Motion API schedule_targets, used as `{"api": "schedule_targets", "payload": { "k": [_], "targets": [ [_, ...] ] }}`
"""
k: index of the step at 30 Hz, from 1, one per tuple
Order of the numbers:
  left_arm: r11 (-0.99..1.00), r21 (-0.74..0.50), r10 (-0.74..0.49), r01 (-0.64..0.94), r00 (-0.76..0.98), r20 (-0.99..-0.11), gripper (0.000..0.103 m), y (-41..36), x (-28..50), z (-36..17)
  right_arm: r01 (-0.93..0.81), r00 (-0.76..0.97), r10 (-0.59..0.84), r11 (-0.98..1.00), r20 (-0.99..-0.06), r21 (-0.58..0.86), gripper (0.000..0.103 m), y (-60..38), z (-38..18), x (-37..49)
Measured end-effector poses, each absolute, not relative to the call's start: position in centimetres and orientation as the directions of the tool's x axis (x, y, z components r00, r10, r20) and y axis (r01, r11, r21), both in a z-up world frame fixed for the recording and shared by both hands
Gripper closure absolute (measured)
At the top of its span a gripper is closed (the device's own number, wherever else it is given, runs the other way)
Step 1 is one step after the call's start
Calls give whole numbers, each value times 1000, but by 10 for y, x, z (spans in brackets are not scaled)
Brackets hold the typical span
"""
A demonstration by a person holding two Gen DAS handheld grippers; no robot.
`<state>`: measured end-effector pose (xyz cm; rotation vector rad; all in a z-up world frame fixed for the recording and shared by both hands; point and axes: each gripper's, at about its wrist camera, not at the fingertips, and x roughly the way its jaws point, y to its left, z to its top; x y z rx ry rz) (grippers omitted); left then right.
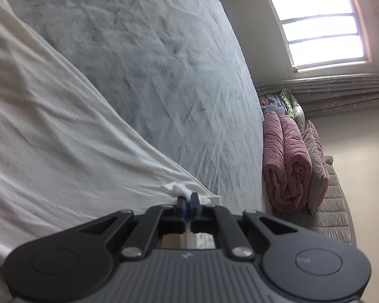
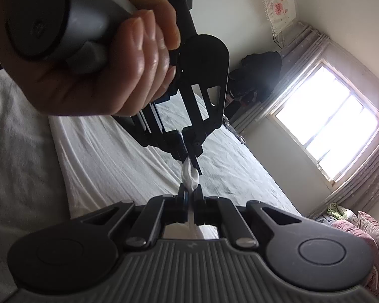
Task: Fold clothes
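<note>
The left tongs [image 1: 188,197] are clamped together on a bunched corner of the white garment [image 1: 50,131], which spreads from the grip back across the bed [image 1: 144,58], its wrinkled sheet filling the upper part of the left wrist view. Beyond the bed's far edge that view alone shows a rolled pink quilt [image 1: 286,161] pressed against the bed, with a grey-pink cushion [image 1: 315,166] just behind it and a small heap of mixed fabrics [image 1: 283,103] near the foot of the curtain under the window [image 1: 321,20]. The right wrist view shows what the left cannot — the right tongs [image 2: 190,197] pinched shut on a small white wad of the garment [image 2: 189,176], and, directly above it, the other gripper's fingers closed on the same wad, so both grips meet on one point of cloth above the bed [image 2: 240,171]. A hand [image 2: 101,58] wrapped round the left gripper's silver handle fills the upper left of this view. Past the bed, this view adds a dark pile of clothing [image 2: 257,75] beside the curtain [image 2: 290,58] and a wall calendar [image 2: 279,7] high above it; the window [image 2: 328,116] glares white, and the pink quilt [image 2: 353,232] peeks in only at the bed's lower right corner.
</note>
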<state>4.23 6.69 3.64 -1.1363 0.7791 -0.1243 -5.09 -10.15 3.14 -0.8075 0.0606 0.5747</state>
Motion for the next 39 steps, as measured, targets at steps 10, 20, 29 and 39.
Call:
{"api": "schedule_targets", "payload": {
  "k": [10, 20, 29, 39],
  "targets": [
    [759, -643, -432, -101, 661, -613, 101, 72, 56, 72, -512, 857, 434, 664, -277, -544, 99, -64, 53, -49],
    [818, -574, -389, -43, 693, -606, 101, 126, 42, 80, -510, 860, 416, 680, -296, -526, 99, -17, 44, -60],
    [817, -574, -372, -57, 709, -599, 101, 172, 29, 79, -529, 849, 431, 673, -307, -517, 99, 18, 50, -67],
    [834, -544, -336, -94, 696, -635, 101, 209, 22, 71, -577, 817, 467, 674, -340, -462, 99, 46, 41, -79]
  ]
}}
